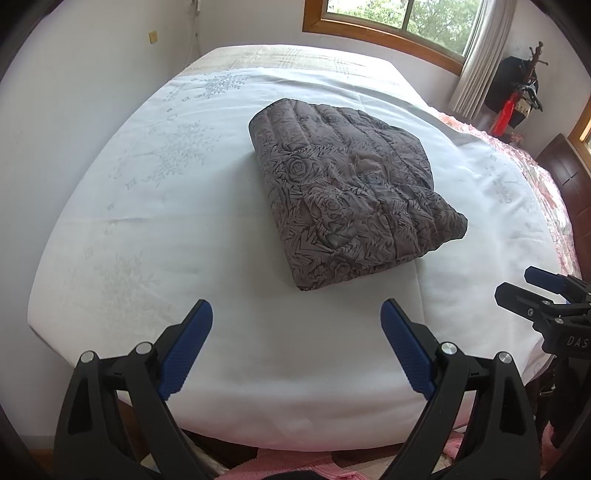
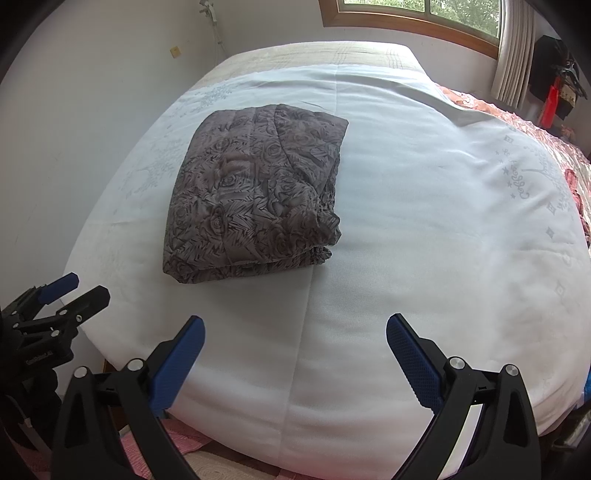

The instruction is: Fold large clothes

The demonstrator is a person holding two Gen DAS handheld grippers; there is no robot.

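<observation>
A dark brown-grey quilted garment with a rose pattern lies folded into a thick rectangle on the white bed cover. In the right wrist view the same folded garment sits left of centre. My left gripper hangs open over the near edge of the bed, well short of the garment, with nothing between its blue pads. My right gripper is open too, empty, at the near edge. Each gripper shows in the other's view: the right gripper at the right edge, the left gripper at the left.
The white cover spreads over a bed with a pink floral spread at the right. A wall runs along the left, a wood-framed window and curtain stand beyond. A dark headboard is at the far right. Pink floor mat below.
</observation>
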